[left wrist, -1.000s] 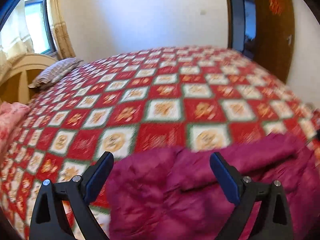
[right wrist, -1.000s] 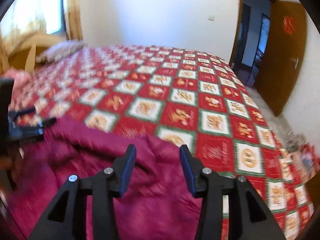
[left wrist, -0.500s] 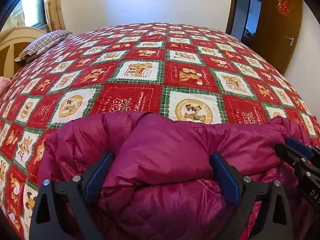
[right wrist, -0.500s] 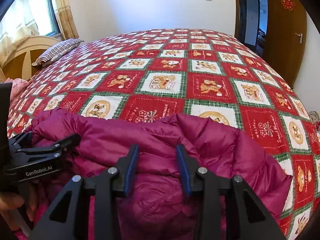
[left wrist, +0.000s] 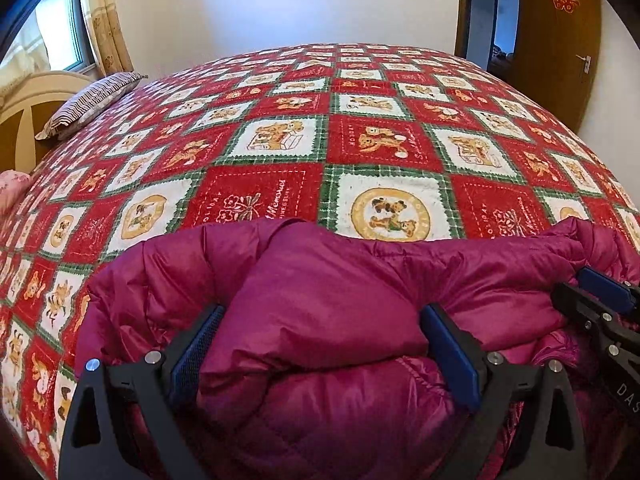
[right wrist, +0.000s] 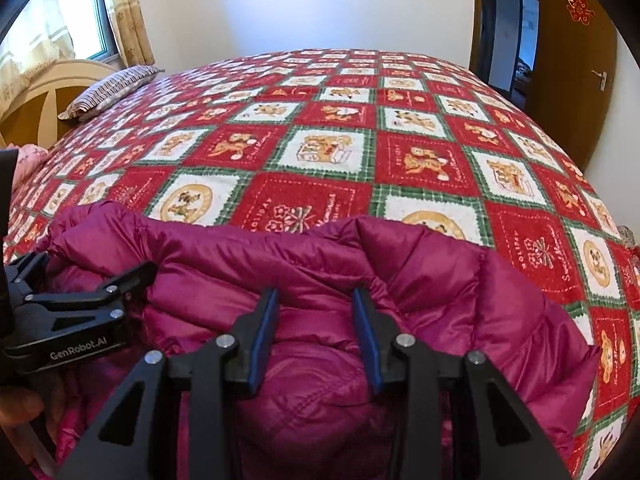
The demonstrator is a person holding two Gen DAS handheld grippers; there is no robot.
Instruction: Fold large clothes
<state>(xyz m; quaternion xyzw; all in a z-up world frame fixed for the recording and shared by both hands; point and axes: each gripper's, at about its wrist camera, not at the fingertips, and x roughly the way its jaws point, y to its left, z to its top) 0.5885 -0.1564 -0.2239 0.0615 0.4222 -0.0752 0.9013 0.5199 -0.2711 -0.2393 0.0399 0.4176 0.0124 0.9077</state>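
Note:
A magenta puffer jacket lies bunched at the near edge of the bed; it also shows in the right wrist view. My left gripper is open wide, its fingers astride a thick fold of the jacket. My right gripper is partly open with a puffed fold between its blue pads, not clamped. The right gripper also shows at the right edge of the left wrist view, and the left gripper at the left of the right wrist view.
The bed is covered by a red, white and green patchwork quilt. A striped pillow lies by the cream headboard at far left. A brown door stands at the right; a window with curtains at left.
Both grippers have dropped down and forward onto the jacket, so folds now sit between their fingers. The right gripper has narrowed slightly. The jacket fills more of both views.

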